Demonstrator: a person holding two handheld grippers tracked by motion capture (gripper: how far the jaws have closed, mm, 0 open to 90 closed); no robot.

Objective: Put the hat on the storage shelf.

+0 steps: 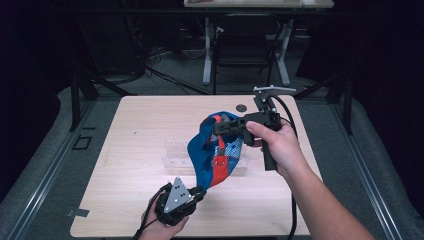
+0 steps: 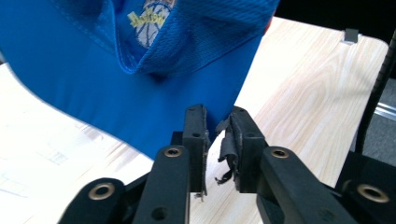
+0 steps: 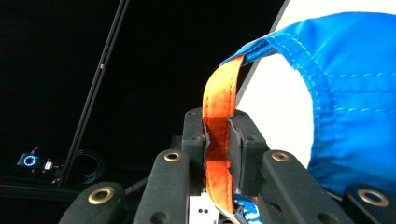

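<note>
So the floppy blue fabric cap (image 1: 210, 150) with orange panels hangs above the clear plastic stand (image 1: 175, 155), well off the wooden table (image 1: 125, 200). Right gripper (image 3: 218, 140) is clamped on its orange strap (image 3: 219, 116); left gripper (image 2: 218, 135) pinches the brim's edge (image 2: 140, 112). Light and soft, so probably best held by brim and strap.

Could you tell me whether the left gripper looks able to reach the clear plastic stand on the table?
Probably not directly: the left gripper is shut on the blue cap, which hangs over the clear stand.
</note>
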